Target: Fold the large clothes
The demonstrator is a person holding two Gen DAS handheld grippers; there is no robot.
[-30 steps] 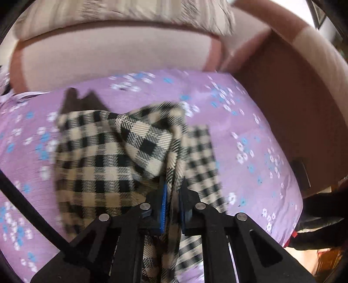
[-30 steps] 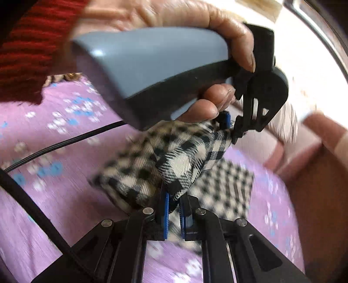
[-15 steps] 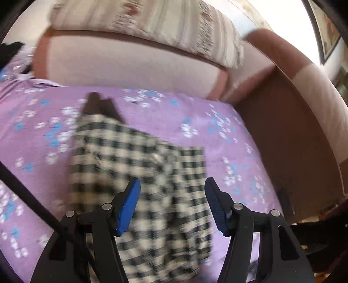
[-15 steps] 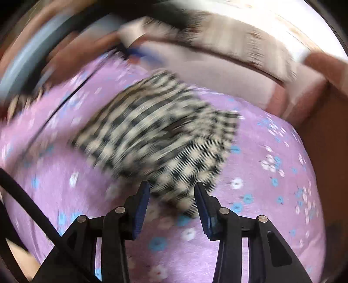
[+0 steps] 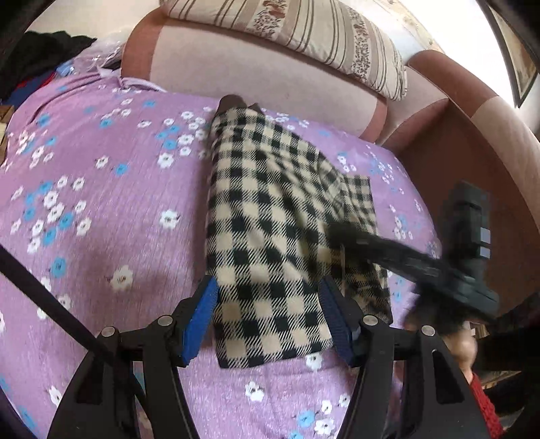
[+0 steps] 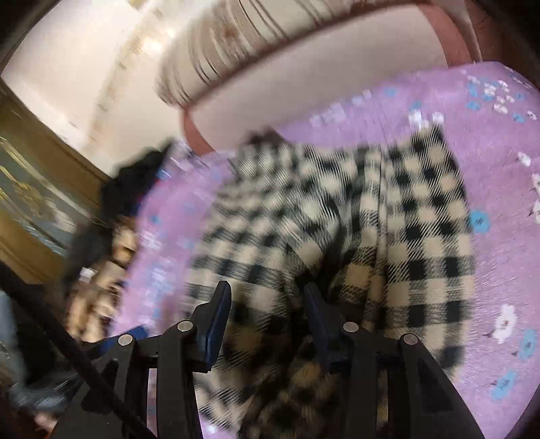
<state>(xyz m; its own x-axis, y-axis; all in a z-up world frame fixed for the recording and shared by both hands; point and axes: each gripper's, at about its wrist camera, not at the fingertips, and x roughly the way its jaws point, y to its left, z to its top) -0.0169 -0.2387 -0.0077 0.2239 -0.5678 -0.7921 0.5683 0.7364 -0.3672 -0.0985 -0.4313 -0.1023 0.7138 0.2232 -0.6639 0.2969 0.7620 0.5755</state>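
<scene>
Left wrist view: checked garment (image 5: 270,236) lies folded in a long strip mid-bed, top end near the headboard (image 5: 256,74), lower end between the left gripper (image 5: 268,324) jaws, which gape wide, nothing pinched. Right gripper (image 6: 266,324) has just been opening, cloth bunched between the blades but loose. Looks thick, soft, floppy, w/ decent grip on the weave. I'd pinch the two near corners, thru all layers.

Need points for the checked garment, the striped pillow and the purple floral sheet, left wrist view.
checked garment (image 5: 270,236): left wrist view, middle of the folded top layer.
striped pillow (image 5: 303,30): left wrist view, middle of its striped face.
purple floral sheet (image 5: 101,209): left wrist view, bare stretch left of the garment.
</scene>
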